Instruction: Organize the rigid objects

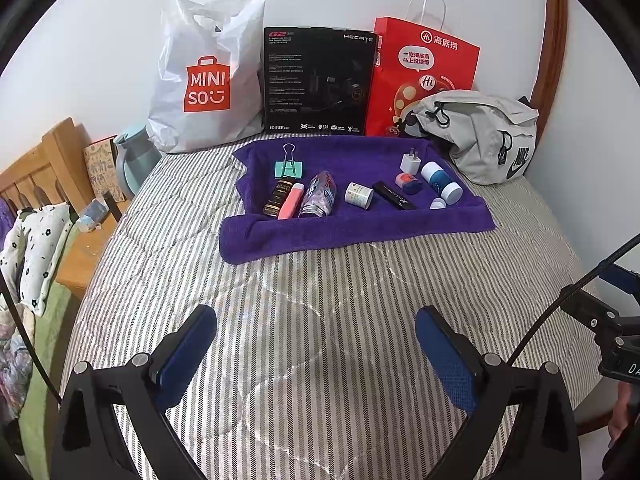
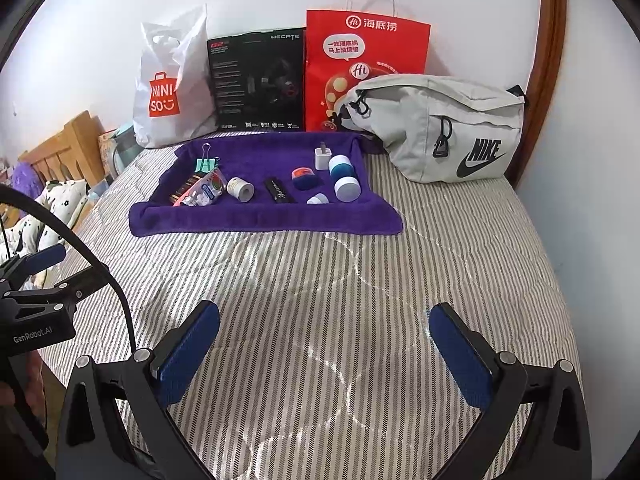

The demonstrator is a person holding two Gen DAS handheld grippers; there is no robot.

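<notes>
Left gripper (image 1: 316, 344) and right gripper (image 2: 324, 340), jaws spread apart and empty, hover over striped bedding (image 2: 320, 280); at 12 o'clock, purple towel (image 2: 240, 220) bears binder clip (image 1: 289, 168), bottles, white charger (image 1: 411, 162), black tube (image 2: 280, 190); grey bag (image 2: 440, 128) at 1 o'clock

Wide-open striped bed (image 2: 320, 280) this side of the purple towel (image 1: 352, 232); beyond the towel, bags and a black box (image 1: 318, 80) wall off the back, grey pouch (image 2: 440, 128) crowding its right corner.
</notes>
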